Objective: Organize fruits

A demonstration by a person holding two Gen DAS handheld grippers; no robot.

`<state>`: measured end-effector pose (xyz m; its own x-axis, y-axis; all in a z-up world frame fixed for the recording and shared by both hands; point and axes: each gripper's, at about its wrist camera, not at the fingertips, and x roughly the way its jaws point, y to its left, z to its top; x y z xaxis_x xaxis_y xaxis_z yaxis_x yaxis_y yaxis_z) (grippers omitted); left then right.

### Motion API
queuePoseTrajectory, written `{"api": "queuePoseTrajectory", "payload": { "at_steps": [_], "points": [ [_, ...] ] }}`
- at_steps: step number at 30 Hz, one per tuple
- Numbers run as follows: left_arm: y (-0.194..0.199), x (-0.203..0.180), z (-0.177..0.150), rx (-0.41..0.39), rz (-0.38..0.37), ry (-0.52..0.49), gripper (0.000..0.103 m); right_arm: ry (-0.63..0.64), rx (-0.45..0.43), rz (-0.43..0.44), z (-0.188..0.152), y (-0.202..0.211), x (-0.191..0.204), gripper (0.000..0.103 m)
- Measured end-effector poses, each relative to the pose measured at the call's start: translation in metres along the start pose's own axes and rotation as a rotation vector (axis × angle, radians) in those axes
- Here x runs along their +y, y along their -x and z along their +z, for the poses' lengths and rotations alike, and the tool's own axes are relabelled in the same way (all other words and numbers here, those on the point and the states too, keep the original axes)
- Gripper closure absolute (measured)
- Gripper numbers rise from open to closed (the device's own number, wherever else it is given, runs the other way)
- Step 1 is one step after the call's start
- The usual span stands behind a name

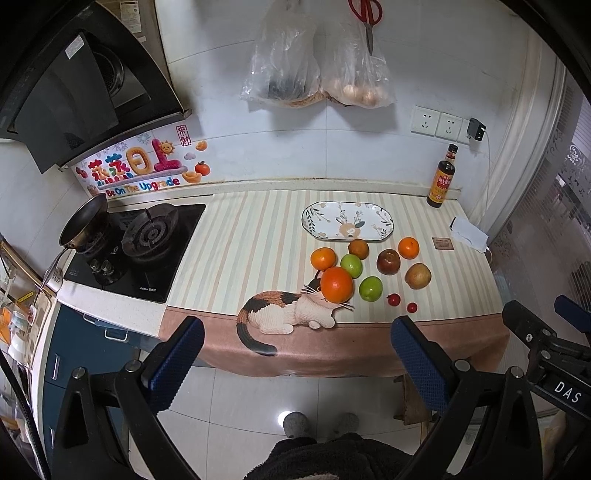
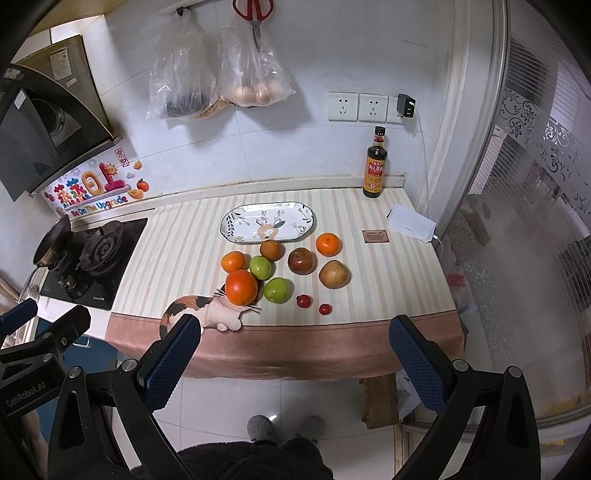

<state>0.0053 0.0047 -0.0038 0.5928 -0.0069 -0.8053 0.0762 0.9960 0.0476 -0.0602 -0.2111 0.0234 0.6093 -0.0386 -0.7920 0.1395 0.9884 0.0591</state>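
Several fruits lie loose on the striped counter cloth point(image 1: 251, 236): a big orange point(image 1: 336, 284) point(image 2: 241, 287), smaller oranges point(image 1: 323, 258) point(image 2: 328, 244), two green apples point(image 1: 370, 289) point(image 2: 277, 290), a dark red apple point(image 1: 388, 261) point(image 2: 301, 261), a tan apple point(image 1: 417, 276) point(image 2: 334, 274) and two small red fruits point(image 1: 393, 299) point(image 2: 304, 301). An oval flowered plate point(image 1: 314, 218) point(image 2: 231, 225) lies empty behind them. My left gripper point(image 1: 297, 360) and right gripper point(image 2: 295, 356) are both open and empty, held in front of the counter edge, short of the fruits.
A gas stove point(image 1: 147, 240) with a pan point(image 1: 83, 225) is at the left. A sauce bottle point(image 2: 376, 164), a white packet point(image 2: 410, 222) and a small card point(image 2: 375, 236) sit at the back right. Bags point(image 2: 221, 74) and scissors point(image 2: 254, 18) hang on the wall.
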Motion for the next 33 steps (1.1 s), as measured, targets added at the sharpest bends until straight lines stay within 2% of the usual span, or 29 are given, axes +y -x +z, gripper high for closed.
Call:
{"api": "queuePoseTrajectory", "payload": {
  "at_steps": [16, 21, 26, 29, 33],
  "points": [
    [0.002, 0.003, 0.001, 0.004, -0.005, 0.000, 0.000, -0.007, -0.004, 0.009, -0.004, -0.001, 0.007, 0.000],
    [-0.005, 0.011, 0.012, -0.051, 0.005, 0.005, 0.000, -0.093, 0.002, 0.070, -0.003, -0.011, 0.005, 0.000],
    [-0.045, 0.025, 0.031, -0.073, 0.042, -0.020, 0.000, -0.156, -0.015, 0.067, 0.004, -0.036, 0.006, 0.000],
    [-0.084, 0.034, 0.043, -0.034, 0.038, -0.028, 0.000, -0.203, -0.018, 0.074, 0.010, -0.059, 0.005, 0.000],
    [-0.140, 0.034, 0.058, 0.071, 0.023, -0.022, 0.000, -0.236, 0.020, 0.071, 0.020, -0.098, 0.001, 0.000]
  ]
}}
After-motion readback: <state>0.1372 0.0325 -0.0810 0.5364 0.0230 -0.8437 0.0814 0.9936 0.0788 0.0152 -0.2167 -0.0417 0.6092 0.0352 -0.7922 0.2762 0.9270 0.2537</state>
